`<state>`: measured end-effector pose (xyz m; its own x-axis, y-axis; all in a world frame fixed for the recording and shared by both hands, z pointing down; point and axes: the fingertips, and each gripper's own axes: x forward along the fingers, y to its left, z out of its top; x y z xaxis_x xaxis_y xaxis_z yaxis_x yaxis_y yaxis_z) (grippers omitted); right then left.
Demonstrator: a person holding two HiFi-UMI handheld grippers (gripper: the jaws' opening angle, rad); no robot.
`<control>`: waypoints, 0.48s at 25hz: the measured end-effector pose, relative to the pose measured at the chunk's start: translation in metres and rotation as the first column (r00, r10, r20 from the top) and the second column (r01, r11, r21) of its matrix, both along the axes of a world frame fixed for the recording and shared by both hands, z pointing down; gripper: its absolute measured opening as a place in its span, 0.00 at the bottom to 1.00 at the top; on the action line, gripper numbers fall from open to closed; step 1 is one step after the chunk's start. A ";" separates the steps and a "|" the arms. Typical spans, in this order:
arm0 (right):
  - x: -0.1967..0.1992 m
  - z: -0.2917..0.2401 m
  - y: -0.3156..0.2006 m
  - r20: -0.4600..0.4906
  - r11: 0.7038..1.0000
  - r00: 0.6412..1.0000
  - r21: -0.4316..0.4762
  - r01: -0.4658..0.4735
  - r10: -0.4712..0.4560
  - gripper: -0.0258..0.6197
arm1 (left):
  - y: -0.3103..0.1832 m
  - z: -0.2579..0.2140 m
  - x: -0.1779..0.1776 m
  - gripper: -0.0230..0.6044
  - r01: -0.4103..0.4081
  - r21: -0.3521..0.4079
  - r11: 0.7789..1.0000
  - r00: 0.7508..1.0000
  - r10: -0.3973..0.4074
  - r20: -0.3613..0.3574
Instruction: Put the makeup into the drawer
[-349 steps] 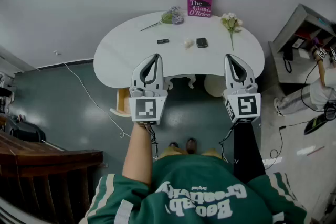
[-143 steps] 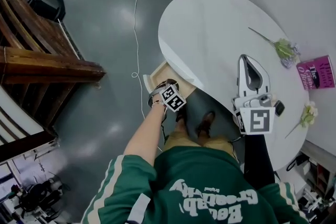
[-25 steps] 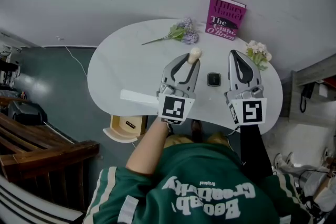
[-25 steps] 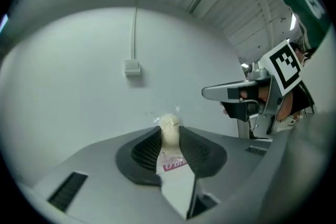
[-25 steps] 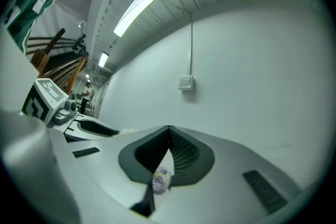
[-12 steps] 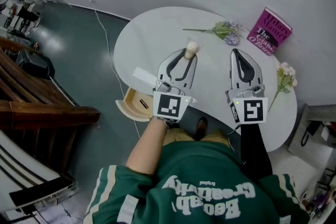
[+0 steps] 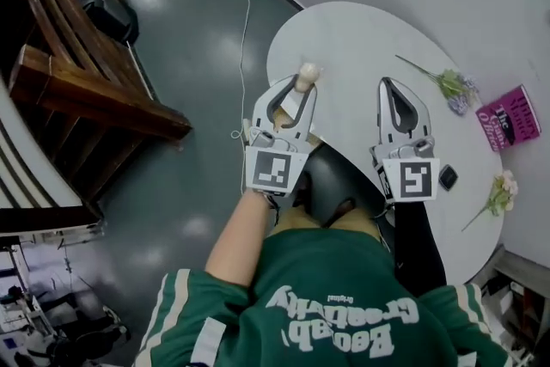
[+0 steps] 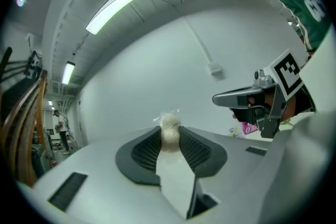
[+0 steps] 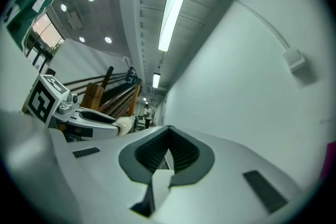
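Note:
My left gripper (image 7: 302, 82) is shut on a small cream makeup sponge (image 7: 306, 73), which sticks out past the fingertips. It hangs over the left front edge of the white table (image 7: 361, 39), above the open wooden drawer (image 7: 278, 123), which it mostly hides. In the left gripper view the sponge (image 8: 169, 127) sits pinched between the ribbed pads of the left gripper (image 8: 169, 136). My right gripper (image 7: 387, 87) is shut and empty over the table, level with the left one; its jaws meet at the tip (image 9: 168, 136). A black compact (image 7: 447, 177) lies on the table beside it.
A pink book (image 7: 507, 118) stands at the table's far side, with a purple flower sprig (image 7: 451, 85) and a white flower stem (image 7: 497, 194) near it. A wooden bench (image 7: 94, 90) stands on the grey floor to the left. A white cable (image 7: 241, 30) runs across the floor.
Both grippers have swung left together, from over the table's middle to its left end above the drawer. The left one still holds the sponge.

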<state>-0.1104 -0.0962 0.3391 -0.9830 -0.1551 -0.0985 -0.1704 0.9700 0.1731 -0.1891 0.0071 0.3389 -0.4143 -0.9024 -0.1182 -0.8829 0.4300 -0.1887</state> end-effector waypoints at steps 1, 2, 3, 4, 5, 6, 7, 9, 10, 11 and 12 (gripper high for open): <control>-0.010 0.001 0.011 -0.001 1.000 1.000 -0.002 0.023 -0.023 0.05 | 0.014 0.002 -0.008 0.23 0.025 -0.008 1.000 1.000 -0.025 0.005; -0.019 0.000 0.021 0.004 0.999 0.999 -0.008 0.041 -0.041 0.05 | 0.028 0.005 -0.014 0.23 0.047 -0.019 0.999 0.999 -0.047 0.008; -0.027 -0.001 0.030 0.007 0.998 0.998 -0.013 0.058 -0.058 0.05 | 0.039 0.007 -0.019 0.23 0.065 -0.030 0.997 0.998 -0.065 0.009; -0.033 0.002 0.038 -0.002 0.997 0.997 -0.011 0.073 -0.073 0.05 | 0.049 0.008 -0.023 0.23 0.079 -0.038 0.996 0.997 -0.079 0.009; -0.039 0.005 0.045 -0.015 0.996 0.996 -0.006 0.087 -0.087 0.05 | 0.056 0.008 -0.026 0.23 0.088 -0.040 0.995 0.996 -0.088 0.008; -0.044 0.007 0.052 -0.026 0.995 0.995 -0.002 0.099 -0.099 0.05 | 0.063 0.008 -0.029 0.23 0.095 -0.038 0.995 0.996 -0.095 0.006; -0.048 0.008 0.059 -0.032 0.994 0.994 0.000 0.107 -0.107 0.05 | 0.068 0.008 -0.032 0.23 0.100 -0.035 0.994 0.995 -0.100 0.001; -0.057 0.005 0.069 -0.028 0.993 0.993 -0.003 0.116 -0.116 0.05 | 0.076 0.016 -0.038 0.23 0.107 -0.041 0.993 0.994 -0.108 -0.020; -0.060 0.001 0.073 -0.014 0.993 0.993 -0.010 0.116 -0.117 0.05 | 0.078 0.026 -0.041 0.23 0.107 -0.057 0.993 0.993 -0.109 -0.036; -0.063 -0.002 0.075 -0.001 0.993 0.993 -0.018 0.115 -0.115 0.05 | 0.079 0.040 -0.043 0.23 0.103 -0.084 0.991 0.993 -0.108 -0.056; -0.064 -0.001 0.076 -0.005 0.993 0.993 -0.018 0.115 -0.115 0.05 | 0.079 0.058 -0.045 0.23 0.096 -0.121 0.988 0.991 -0.106 -0.079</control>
<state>-0.1747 -0.0204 0.3385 -0.9950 -0.0426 -0.0907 -0.0565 0.9860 0.1567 -0.2338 0.0859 0.3969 -0.5083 -0.8608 0.0246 -0.8508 0.4975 -0.1689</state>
